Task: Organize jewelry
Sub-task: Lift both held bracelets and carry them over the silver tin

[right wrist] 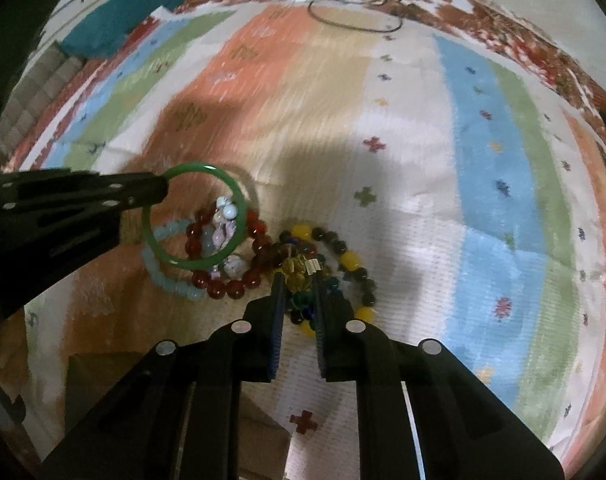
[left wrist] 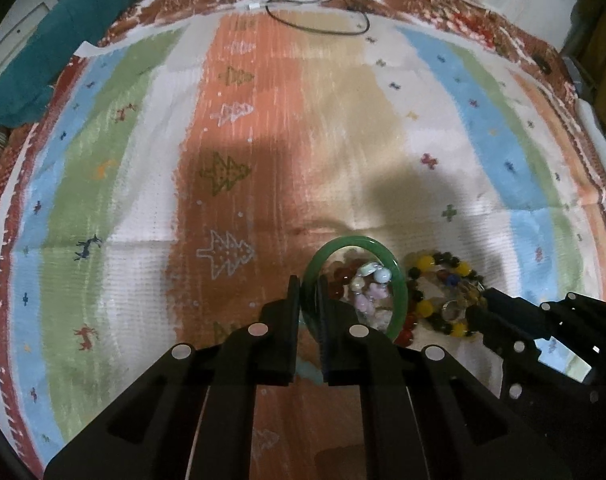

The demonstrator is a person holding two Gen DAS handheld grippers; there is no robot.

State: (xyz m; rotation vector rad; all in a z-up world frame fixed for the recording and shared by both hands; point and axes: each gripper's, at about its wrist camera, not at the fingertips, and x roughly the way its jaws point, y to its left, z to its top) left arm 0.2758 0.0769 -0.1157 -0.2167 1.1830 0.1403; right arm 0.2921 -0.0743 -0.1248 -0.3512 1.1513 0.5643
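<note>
— Holding anything in your left gripper [left wrist: 307, 286]?
— Yes, my jaws are pinched on the green bangle [left wrist: 399, 280], raised above the pale bead bracelet [left wrist: 369, 284].
— And your right gripper [right wrist: 299, 276]?
— Nearly closed around an amber bead cluster [right wrist: 295, 268] at twelve o'clock; red bead bracelet [right wrist: 223, 286] at ten, on the striped cloth [right wrist: 483, 160].

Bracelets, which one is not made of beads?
The green bangle, which the left gripper pinches by its rim. It is one smooth solid ring; the red bracelet and the yellow-and-dark bracelet are strings of beads.
</note>
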